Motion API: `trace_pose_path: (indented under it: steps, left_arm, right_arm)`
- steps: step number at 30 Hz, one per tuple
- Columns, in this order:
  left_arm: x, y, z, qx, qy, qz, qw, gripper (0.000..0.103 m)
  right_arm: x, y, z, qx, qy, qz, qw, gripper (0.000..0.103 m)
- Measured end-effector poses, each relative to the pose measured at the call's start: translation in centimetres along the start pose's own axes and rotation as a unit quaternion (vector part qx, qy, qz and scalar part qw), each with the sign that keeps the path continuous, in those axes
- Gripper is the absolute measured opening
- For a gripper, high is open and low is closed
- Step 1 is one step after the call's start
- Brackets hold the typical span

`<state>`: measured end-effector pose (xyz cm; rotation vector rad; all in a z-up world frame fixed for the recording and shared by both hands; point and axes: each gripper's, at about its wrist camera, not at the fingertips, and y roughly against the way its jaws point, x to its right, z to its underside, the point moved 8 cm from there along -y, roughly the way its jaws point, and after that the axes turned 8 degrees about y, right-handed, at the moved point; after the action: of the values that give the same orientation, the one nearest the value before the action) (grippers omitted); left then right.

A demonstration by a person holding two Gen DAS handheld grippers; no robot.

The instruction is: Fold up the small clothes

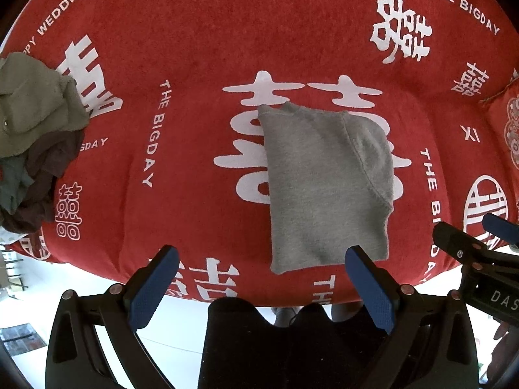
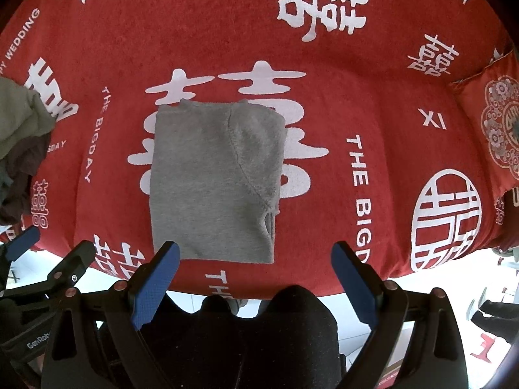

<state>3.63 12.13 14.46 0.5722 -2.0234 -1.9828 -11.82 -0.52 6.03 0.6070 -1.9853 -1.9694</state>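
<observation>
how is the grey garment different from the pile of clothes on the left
The grey garment lies flat in a neat folded rectangle at the middle of the red cloth; the pile of clothes is crumpled and heaped at its left edge. The garment is one colour; the pile mixes olive, brown and teal. Both rest on the cloth, ungripped.

Under me — red plush cloth printed with white characters (image 1: 201,48); red embroidered cushion (image 2: 493,123) at its right edge; white floor (image 1: 181,321) below.
</observation>
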Motion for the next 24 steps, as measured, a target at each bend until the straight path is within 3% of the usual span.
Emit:
trace_pose_path:
  steps: [24]
  left_arm:
    - [0.18,-0.16,0.11,-0.003,-0.005,-0.002,1.0,0.103]
  right_arm:
    - [0.02,-0.13,0.19,-0.003,-0.001,-0.001,1.0,0.096]
